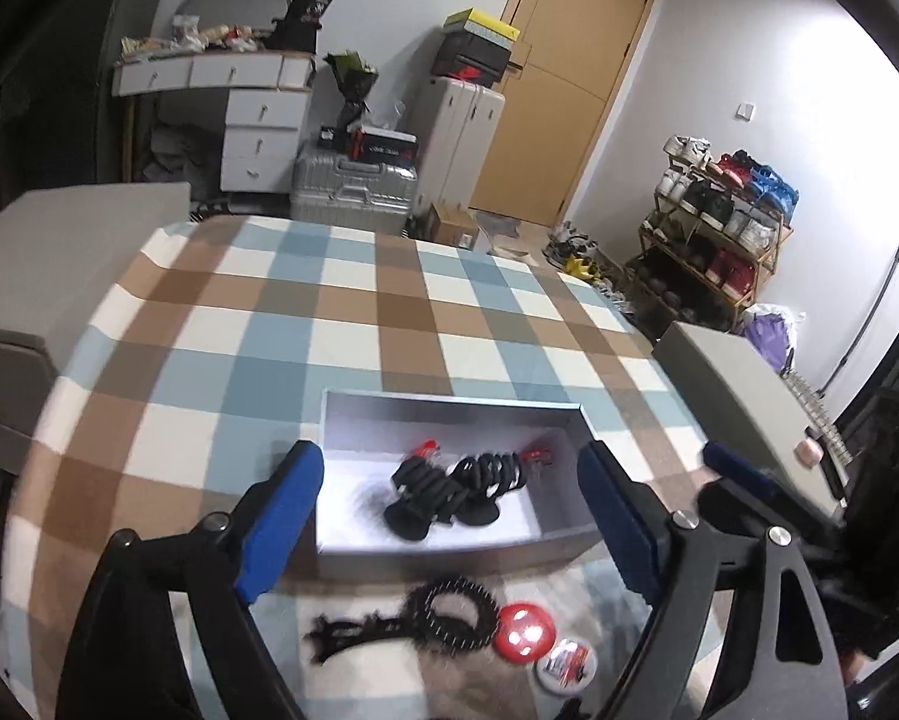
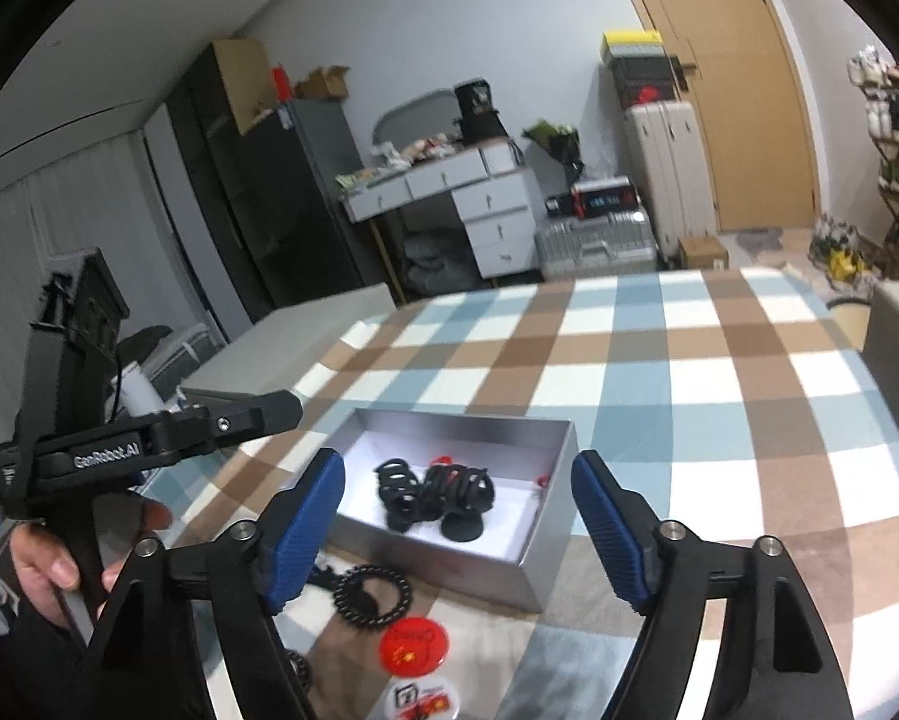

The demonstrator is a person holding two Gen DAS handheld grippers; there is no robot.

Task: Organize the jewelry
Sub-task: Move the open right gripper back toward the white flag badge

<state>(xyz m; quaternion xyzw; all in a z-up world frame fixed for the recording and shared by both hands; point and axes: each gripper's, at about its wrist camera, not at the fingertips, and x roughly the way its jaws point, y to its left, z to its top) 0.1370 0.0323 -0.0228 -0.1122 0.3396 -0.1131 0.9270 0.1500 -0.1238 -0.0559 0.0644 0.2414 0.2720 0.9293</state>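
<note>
Black beaded bracelet (image 1: 449, 615) lies low-centre before the open silver box (image 1: 560, 531): light, limp, slippery — pinch its loop. Left gripper (image 1: 449, 525) and right gripper (image 2: 458, 531) both released, empty.

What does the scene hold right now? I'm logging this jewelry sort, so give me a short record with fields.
surface: checked tablecloth
container: open silver box, lid off
in box: black beaded bracelets with red bits
outside box, near edge: black bead string, red round badge, white round badge
left gripper: open, nothing between the fingers
right gripper: open, nothing between the fingers
</note>
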